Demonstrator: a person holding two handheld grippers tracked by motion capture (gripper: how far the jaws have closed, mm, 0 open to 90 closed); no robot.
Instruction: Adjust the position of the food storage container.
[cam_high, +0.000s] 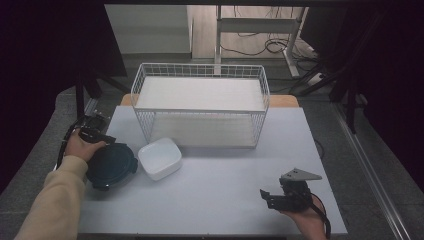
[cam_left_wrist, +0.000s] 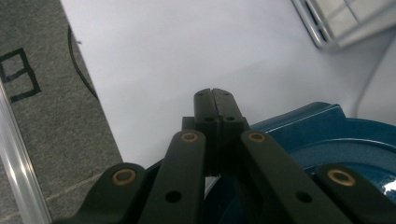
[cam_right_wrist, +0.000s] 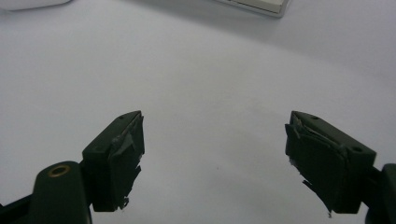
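Pale grey table (cam_high: 220, 185) carries a wire basket (cam_high: 200, 105) at its far side; near the basket's front left corner sits a white container (cam_high: 160, 158), and touching it on the left the dark blue lid (cam_high: 110, 166), directly under the left gripper (cam_left_wrist: 215, 93), jaws pressed together; right gripper (cam_high: 267, 196) gapes empty, well apart

Dim, bluish light; dark surroundings, soft close-up focus.

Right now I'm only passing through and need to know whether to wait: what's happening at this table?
A person works a gripper in each hand. The left gripper, jaws shut, sits at the edge of a dark blue lid beside a white container; whether it grips the lid is unclear. The right gripper rests open on the table, holding nothing. A white wire rack stands behind.
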